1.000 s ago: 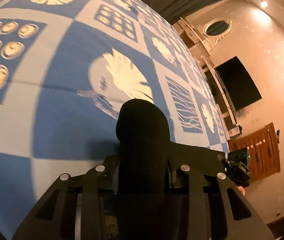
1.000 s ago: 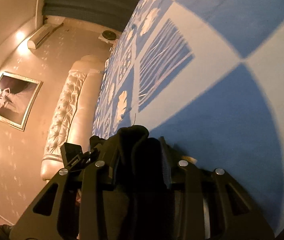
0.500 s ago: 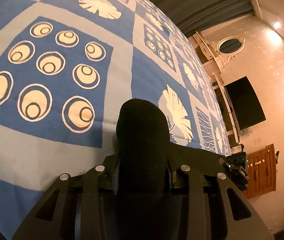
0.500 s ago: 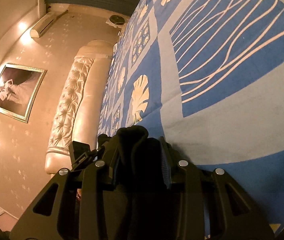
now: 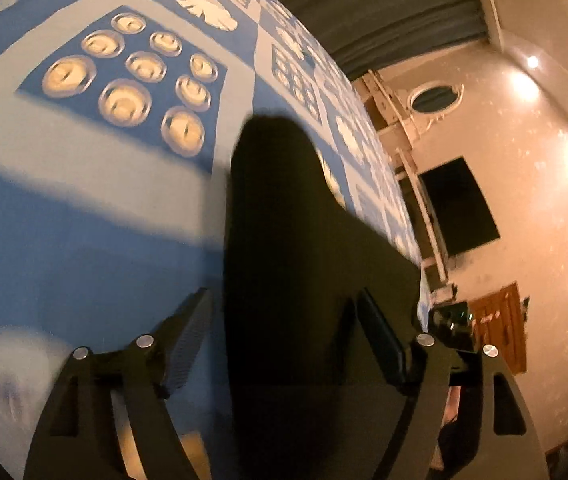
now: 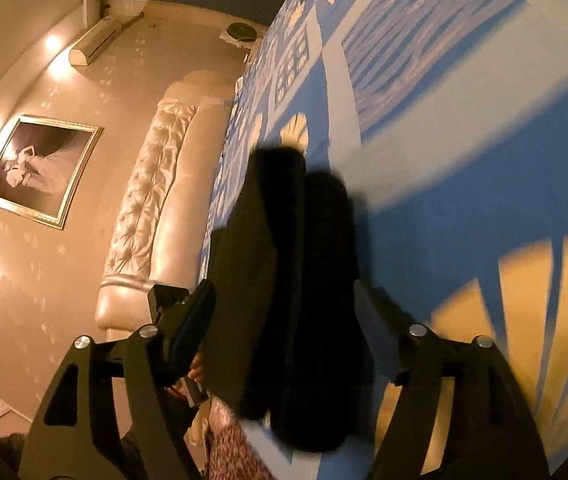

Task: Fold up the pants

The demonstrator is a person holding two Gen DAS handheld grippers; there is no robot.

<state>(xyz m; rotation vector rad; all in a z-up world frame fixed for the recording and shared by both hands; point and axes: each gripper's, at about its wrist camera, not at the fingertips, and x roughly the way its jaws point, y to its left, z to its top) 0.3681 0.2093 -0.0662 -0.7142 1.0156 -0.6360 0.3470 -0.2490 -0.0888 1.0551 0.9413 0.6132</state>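
**A:** Where are the black pants (image 5: 284, 264) right now, and why do they lie like that?

**B:** On the bed, over the blue patterned bedspread (image 5: 84, 240). In the left wrist view a dark fold runs from 6 o'clock up to 12 o'clock, straight between the fingers. In the right wrist view two stacked layers of the same cloth (image 6: 296, 280) lie the same way. I judge a fold has just been laid down, with both ends set flat so the edges line up.

**A:** Is either tool gripping the cloth?

**B:** No. The left gripper (image 5: 284, 340) has its fingers spread wide, with a gap on each side of the fabric. The right gripper (image 6: 296, 336) is spread apart too. The cloth sits loose between each pair, so I read this as a release.

**A:** Why keep the tools so low and centred over the fabric?

**B:** Probably so the layers drop without sliding; lifting away askew could drag the top layer.

**A:** Anything else nearby?

**B:** A tufted headboard (image 6: 152, 200) at 9 o'clock in the right view with a framed picture (image 6: 42, 170) beyond it, and a dark wall screen (image 5: 458, 204) at 3 o'clock in the left view. Both views are motion-blurred, so the finer creases are unclear.
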